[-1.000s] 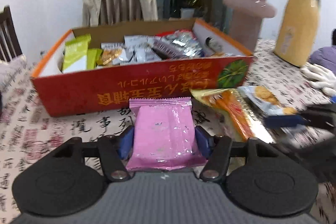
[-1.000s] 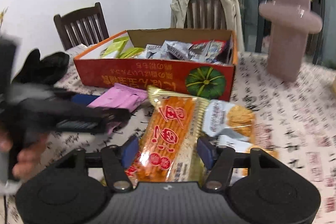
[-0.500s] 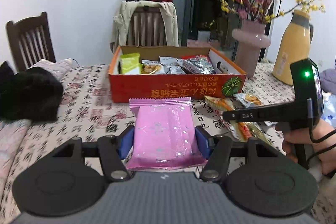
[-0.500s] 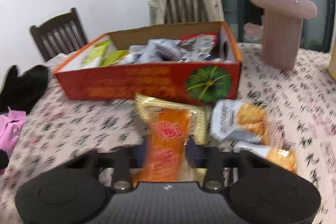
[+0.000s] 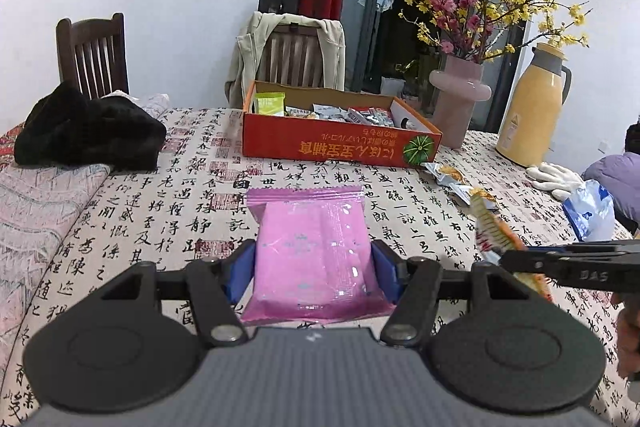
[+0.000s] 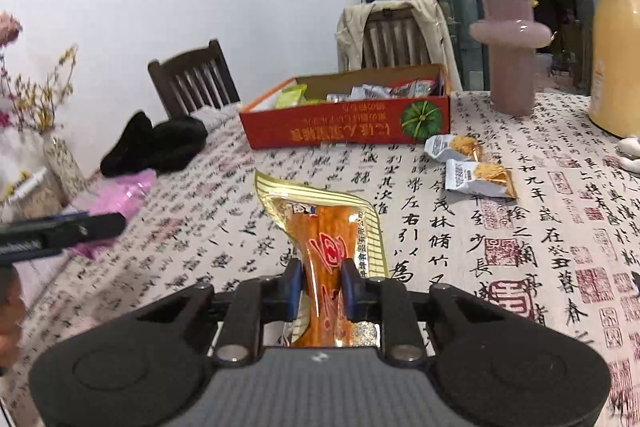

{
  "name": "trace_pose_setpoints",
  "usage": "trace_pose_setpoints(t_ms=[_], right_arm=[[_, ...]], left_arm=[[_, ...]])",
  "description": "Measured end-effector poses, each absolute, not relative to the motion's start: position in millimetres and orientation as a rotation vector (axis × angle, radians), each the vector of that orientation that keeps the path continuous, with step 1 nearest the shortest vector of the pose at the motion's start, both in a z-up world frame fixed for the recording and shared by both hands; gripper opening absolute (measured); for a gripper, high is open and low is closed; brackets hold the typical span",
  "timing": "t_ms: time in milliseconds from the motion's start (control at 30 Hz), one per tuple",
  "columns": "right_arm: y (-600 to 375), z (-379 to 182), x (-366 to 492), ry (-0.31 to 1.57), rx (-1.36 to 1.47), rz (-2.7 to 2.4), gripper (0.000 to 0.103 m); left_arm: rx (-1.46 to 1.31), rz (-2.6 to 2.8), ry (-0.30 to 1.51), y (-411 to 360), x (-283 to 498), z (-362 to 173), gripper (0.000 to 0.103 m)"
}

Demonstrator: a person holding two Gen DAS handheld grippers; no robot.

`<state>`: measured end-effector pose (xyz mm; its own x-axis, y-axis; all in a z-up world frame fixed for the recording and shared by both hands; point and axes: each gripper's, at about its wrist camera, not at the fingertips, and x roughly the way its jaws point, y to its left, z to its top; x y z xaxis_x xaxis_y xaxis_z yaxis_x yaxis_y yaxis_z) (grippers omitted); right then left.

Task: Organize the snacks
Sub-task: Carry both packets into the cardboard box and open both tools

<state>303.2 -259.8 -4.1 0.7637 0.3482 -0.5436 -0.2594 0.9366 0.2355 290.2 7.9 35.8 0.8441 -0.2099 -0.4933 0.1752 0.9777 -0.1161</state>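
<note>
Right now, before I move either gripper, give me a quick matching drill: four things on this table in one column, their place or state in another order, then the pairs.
Things:
1. pink packet
2. orange packet
3. two silver packets
4. black garment

Place or state:
A. lying on the cloth in front of the red box
B. pinched in the right gripper
C. heaped at the table's edge by the dark chair
D. held in the left gripper

Pairs: 1-D, 2-B, 3-A, 4-C
</note>
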Motion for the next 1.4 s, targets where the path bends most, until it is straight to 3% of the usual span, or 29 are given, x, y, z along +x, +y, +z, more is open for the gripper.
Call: trace_pose_setpoints(t_ms=[267, 600, 833, 1067, 1167, 1267, 1333, 1400], right_arm=[[-266, 16, 330, 0.57, 0.156, 0.349, 0.02], [-274, 71, 519, 0.507, 0.161, 0.312, 0.02], [-270, 48, 661, 0.596, 0.167, 0.172, 0.02], [-262, -1, 733, 0.729, 0.104, 0.046, 0.02], [-253, -12, 729, 0.721, 0.046, 0.044, 0.025], [-248, -14, 727, 0.739, -0.017, 0.055, 0.038], [-253, -11, 724, 0.752, 0.021, 0.073, 0.054], [-259, -2, 717, 0.736, 0.055, 0.077, 0.057]], left_arm=[[-0.044, -0.227, 0.512, 7, 333, 53, 0.062], [0.011, -0.221, 0.495, -30, 549, 83, 0.062], [0.019, -0.213, 0.575, -67, 688, 54, 0.062], [0.084, -0.117, 0.668, -86, 745, 20, 0.064], [0.069, -0.164, 0.693, -85, 744, 13, 0.076], [0.085, -0.174, 0.662, -82, 732, 20, 0.077], [0.08, -0.17, 0.656, -80, 726, 29, 0.077], [0.072, -0.181, 0.639, -77, 715, 43, 0.078]])
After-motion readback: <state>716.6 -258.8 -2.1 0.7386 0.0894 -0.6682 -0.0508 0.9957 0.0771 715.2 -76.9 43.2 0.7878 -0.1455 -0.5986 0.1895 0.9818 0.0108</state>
